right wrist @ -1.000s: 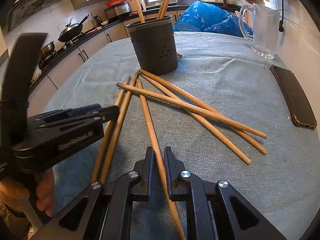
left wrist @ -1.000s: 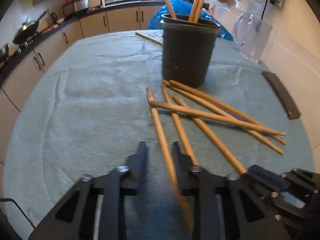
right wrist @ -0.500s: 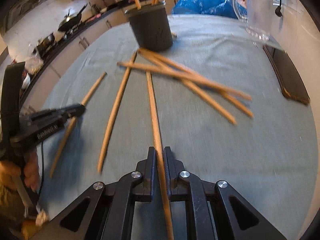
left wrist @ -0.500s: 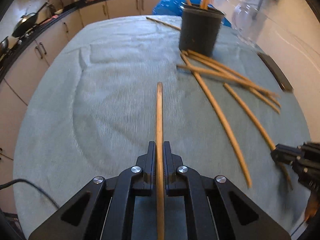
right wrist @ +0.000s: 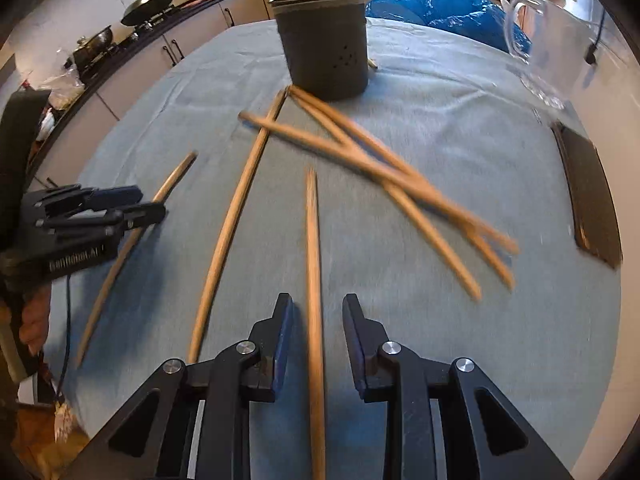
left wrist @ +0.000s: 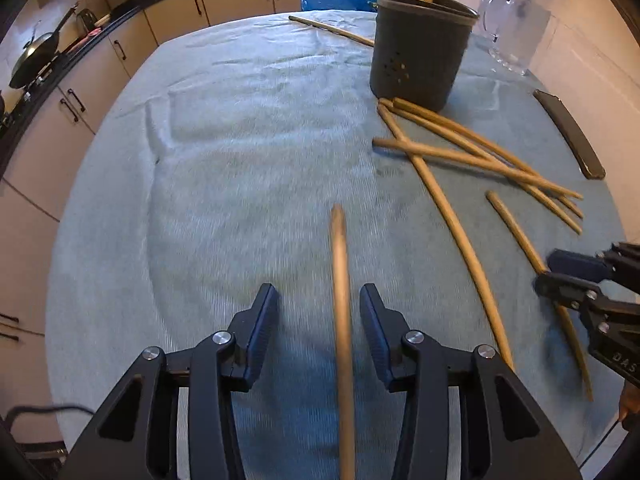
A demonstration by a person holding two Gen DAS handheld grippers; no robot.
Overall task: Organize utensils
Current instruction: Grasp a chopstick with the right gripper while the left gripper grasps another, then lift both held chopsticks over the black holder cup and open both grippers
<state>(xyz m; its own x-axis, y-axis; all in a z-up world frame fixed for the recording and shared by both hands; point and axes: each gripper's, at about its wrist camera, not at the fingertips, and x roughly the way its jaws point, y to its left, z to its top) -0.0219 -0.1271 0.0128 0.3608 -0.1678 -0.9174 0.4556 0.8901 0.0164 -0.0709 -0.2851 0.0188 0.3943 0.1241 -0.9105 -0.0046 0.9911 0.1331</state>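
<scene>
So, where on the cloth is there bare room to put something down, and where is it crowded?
The widest bare patch of the cloth lies on the kitchen-cabinet side, left of the dark holder and of the chopstick between the left gripper's opening jaws. It is crowded from the holder's base toward the phone, where loose chopsticks cross.

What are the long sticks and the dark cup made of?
The chopsticks look like wood or bamboo: tan, matte, unpainted. The utensil holder is probably plastic, possibly coated metal: smooth dark grey with small drain holes. The jug looks like clear glass or plastic.
</scene>
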